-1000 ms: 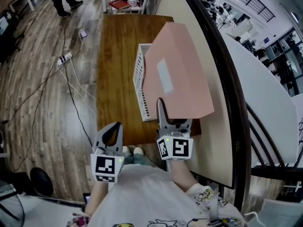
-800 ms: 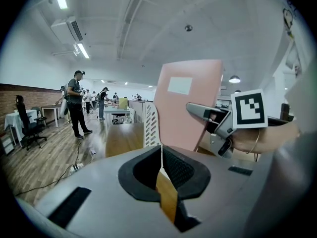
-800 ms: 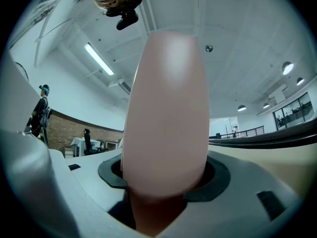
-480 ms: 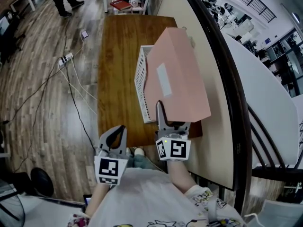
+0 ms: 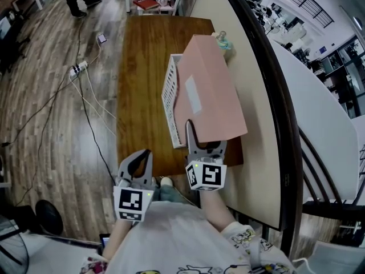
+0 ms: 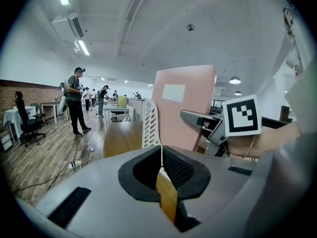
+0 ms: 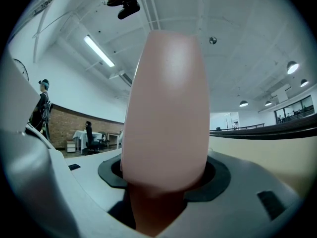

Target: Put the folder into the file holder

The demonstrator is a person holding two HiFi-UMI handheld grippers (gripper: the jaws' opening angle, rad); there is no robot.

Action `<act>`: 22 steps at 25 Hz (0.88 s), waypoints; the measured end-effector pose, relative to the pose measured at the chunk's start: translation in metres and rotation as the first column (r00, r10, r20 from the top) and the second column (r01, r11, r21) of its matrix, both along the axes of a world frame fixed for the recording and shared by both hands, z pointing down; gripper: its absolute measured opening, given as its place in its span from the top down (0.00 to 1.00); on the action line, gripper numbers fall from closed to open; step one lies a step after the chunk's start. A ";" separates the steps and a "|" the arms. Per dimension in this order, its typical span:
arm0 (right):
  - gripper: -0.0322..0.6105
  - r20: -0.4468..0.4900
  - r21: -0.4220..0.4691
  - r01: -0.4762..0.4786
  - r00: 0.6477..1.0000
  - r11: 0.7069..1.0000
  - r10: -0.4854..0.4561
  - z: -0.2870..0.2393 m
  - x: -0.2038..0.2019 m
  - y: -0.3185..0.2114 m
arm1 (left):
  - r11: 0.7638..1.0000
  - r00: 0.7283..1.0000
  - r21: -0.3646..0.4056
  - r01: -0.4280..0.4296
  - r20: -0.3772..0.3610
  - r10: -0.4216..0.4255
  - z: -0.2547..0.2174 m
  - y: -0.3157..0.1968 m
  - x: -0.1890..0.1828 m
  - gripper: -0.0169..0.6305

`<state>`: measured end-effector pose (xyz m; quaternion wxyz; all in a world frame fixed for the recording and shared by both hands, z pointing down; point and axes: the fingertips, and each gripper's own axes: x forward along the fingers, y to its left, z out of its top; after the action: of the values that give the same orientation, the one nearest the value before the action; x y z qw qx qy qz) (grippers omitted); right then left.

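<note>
The right gripper (image 5: 199, 144) clamps the pink folder's (image 5: 209, 90) near edge; the folder extends far, over the white file holder (image 5: 169, 96). The left gripper (image 5: 136, 163) is closed, empty.

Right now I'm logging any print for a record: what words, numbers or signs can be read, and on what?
No words or numbers can be read.
Folder: its white label looks blank or too blurred to read.
Left cube's marker and right cube's marker: black-and-white patterns, no letters.

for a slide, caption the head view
Right hand-held gripper holds a pink folder at the white file holder on a wooden table.
</note>
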<state>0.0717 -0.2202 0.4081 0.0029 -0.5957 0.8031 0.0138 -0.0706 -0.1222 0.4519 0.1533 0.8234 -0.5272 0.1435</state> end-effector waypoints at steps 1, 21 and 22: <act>0.52 -0.003 -0.007 0.001 1.000 1.000 -0.001 0.003 -0.001 -0.001 | 1.000 1.000 -0.001 0.001 -0.001 -0.001 0.000 -0.001 0.000 0.96; 0.52 -0.066 -0.124 0.017 0.997 0.992 -0.025 0.053 -0.004 -0.010 | 0.999 1.000 -0.040 0.011 -0.006 -0.012 0.016 -0.014 0.003 0.96; 0.52 -0.070 -0.128 0.018 0.997 0.992 -0.027 0.054 -0.005 -0.010 | 0.999 1.000 -0.041 0.012 -0.006 -0.012 0.017 -0.015 0.003 0.96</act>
<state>0.0671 -0.2300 0.4621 -0.0637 -0.5846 0.8087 -0.0164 -0.0679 -0.1369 0.4690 0.1725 0.8175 -0.5285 0.1507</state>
